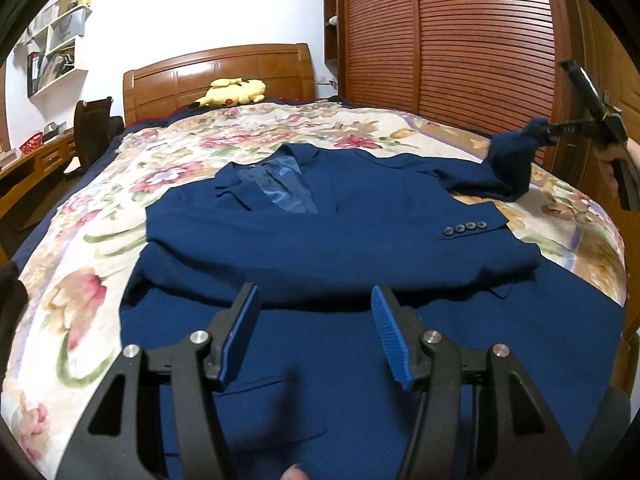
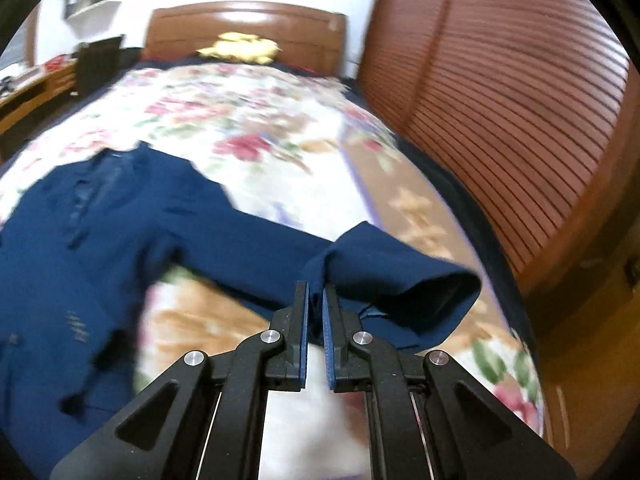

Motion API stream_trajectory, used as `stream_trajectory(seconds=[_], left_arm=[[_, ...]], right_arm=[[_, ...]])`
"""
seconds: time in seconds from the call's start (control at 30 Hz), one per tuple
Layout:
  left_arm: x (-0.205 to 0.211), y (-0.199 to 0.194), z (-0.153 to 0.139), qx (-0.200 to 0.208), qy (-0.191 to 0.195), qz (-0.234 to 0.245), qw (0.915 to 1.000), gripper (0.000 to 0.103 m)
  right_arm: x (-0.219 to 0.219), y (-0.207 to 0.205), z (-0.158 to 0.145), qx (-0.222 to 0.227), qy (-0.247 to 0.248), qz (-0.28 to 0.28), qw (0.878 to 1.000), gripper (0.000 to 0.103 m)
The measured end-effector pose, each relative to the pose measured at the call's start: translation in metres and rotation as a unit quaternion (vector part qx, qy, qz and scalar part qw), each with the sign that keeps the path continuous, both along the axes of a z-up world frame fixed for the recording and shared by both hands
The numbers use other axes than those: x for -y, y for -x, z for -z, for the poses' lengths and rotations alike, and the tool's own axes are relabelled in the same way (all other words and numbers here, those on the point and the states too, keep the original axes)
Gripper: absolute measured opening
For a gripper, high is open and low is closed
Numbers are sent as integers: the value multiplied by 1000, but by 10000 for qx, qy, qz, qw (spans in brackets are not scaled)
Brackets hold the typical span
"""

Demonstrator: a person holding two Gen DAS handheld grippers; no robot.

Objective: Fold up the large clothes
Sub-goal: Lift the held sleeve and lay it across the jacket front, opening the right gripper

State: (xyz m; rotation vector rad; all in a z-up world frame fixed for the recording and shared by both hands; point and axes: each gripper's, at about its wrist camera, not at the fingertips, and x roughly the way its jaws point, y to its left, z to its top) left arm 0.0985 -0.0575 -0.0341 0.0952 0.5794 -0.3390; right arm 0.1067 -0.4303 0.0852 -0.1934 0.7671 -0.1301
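Left wrist view: the navy suit jacket (image 1: 320,216) lies front-up on the floral bed (image 1: 80,272), one sleeve (image 1: 460,228) already folded across the chest. The left gripper (image 1: 316,336) hovers released, nothing between its fingers.

Right wrist view: the right gripper (image 2: 316,320) is clenched on the other sleeve (image 2: 384,276), lifted off the bed — that fold and the body folds remain.

jacket (image 1: 320,240) on bed (image 1: 80,280) | plush toy (image 1: 234,92) behind, at headboard (image 1: 216,68) | wardrobe (image 1: 448,40) right

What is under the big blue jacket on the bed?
The blue jacket lies on a flowery bedspread, which shows all around it. The bedspread beneath the jacket is hidden by the cloth.
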Motion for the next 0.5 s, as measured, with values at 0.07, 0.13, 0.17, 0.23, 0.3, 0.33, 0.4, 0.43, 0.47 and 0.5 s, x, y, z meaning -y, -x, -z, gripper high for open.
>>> stream_trajectory(seconds=[0.07,0.13,0.17,0.23,0.3,0.33,0.4,0.43,0.47,0.5], left_arm=[[-5,3,-2,18,1,-21,10000,57],[-10,6,-3,30,-9,-44,10000,57],[-13,8,-4,38,-10,-59,10000,57],[-18,10,-5,42,-10,-86,10000,57],[-24,12,-6,55,-6,-119,9999,57],[-26,12,-6,59,-3,-133,9999,57],[-30,14,-7,61,-3,-161,9999,57],[-33,14,-6,58,-1,-184,9998,57],[-35,13,-6,48,6,-203,9998,57],[-37,13,-6,28,14,-221,9998,57]], right_arm=[[-25,-5,0,29,-83,-228,9997,4],[-51,-8,6,14,-95,-446,9990,4],[-67,-11,9,7,-94,-593,9982,4],[-88,-16,13,0,-129,-787,9968,4],[-111,-20,16,4,-138,-955,9953,4],[-123,-21,17,25,-135,-1041,9945,3],[-144,-21,15,108,-139,-1167,9930,3],[-153,-21,14,147,-156,-1231,9922,3],[-162,-22,11,197,-155,-1292,9913,3],[-172,-22,7,245,-152,-1384,9900,3]])
